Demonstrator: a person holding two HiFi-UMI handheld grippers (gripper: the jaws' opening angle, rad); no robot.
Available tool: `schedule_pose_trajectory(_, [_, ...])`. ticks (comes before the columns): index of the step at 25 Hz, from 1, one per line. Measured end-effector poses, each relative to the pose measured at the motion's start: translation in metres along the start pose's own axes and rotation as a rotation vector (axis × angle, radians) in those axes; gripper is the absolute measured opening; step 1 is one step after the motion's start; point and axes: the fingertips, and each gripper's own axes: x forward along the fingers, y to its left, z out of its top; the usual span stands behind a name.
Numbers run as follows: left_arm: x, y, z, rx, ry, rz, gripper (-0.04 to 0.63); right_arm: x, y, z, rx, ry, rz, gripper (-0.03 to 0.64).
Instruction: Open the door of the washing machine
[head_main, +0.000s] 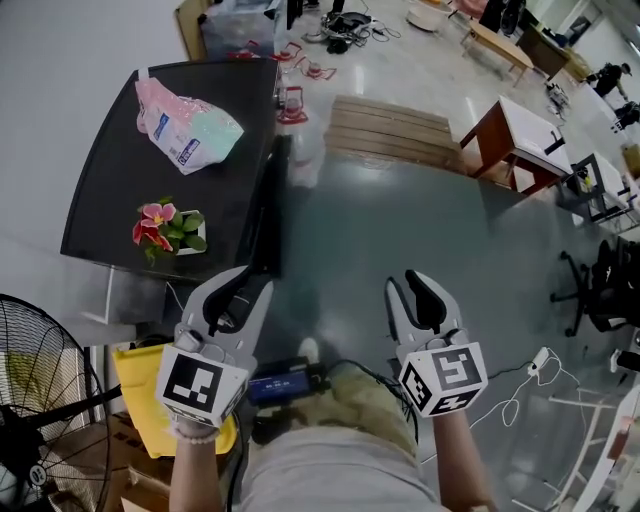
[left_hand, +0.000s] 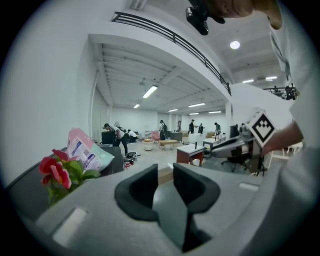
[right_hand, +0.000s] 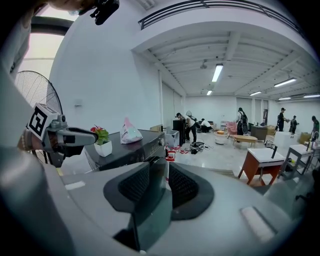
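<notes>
1. Washer (head_main: 110, 190) ahead-left, dark top carrying bag (head_main: 185, 125) and flower pot (head_main: 168, 230). Front (head_main: 270, 215) turned toward open floor, running near-to-far in head view.
2. Door on that front, not clearly seen in any view; judged not yet opened.
3. Left gripper (head_main: 247, 285) closer, tips just by washer's near front corner. Right gripper (head_main: 408, 290) well apart to the right, over floor.
4. Both sets of jaws part-open, abt halfway, holding nothing; only floor seen thru the gaps.
5. Both held out side by side, level w/ each other, pointing fwd and slightly down, marker cubes toward body.
6. Likely next: swing left toward front, reaching door from floor side; left gripper better placed.
</notes>
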Motion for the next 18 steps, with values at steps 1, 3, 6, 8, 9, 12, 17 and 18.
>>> schedule_pose_trajectory(1, [0.0, 0.002, -0.002, -0.004, 0.001, 0.001, 0.09, 0.002, 0.001, -0.002, 0.0, 0.004, 0.003, 0.106])
schedule_pose_trajectory(3, [0.0, 0.005, -0.006, -0.011, 0.003, 0.003, 0.092, 0.004, 0.004, -0.005, 0.003, 0.014, 0.007, 0.106])
schedule_pose_trajectory(6, [0.002, 0.005, -0.012, -0.027, 0.02, 0.002, 0.094, 0.007, 0.006, -0.01, 0.009, 0.024, 0.017, 0.106])
schedule_pose_trajectory(8, [0.004, 0.005, -0.017, -0.03, 0.028, 0.002, 0.097, 0.012, 0.007, -0.013, 0.012, 0.039, 0.024, 0.106])
schedule_pose_trajectory(9, [0.005, 0.006, -0.019, -0.028, 0.025, 0.003, 0.097, 0.014, 0.008, -0.015, 0.011, 0.046, 0.03, 0.106])
schedule_pose_trajectory(12, [0.011, 0.009, -0.027, -0.052, 0.045, 0.012, 0.097, 0.025, 0.009, -0.021, 0.001, 0.053, 0.058, 0.106])
schedule_pose_trajectory(17, [0.023, 0.01, -0.041, -0.093, 0.104, 0.038, 0.1, 0.041, 0.003, -0.027, -0.002, 0.06, 0.103, 0.106])
schedule_pose_trajectory(18, [0.026, 0.009, -0.042, -0.094, 0.107, 0.042, 0.1, 0.044, 0.0, -0.027, -0.002, 0.063, 0.111, 0.106])
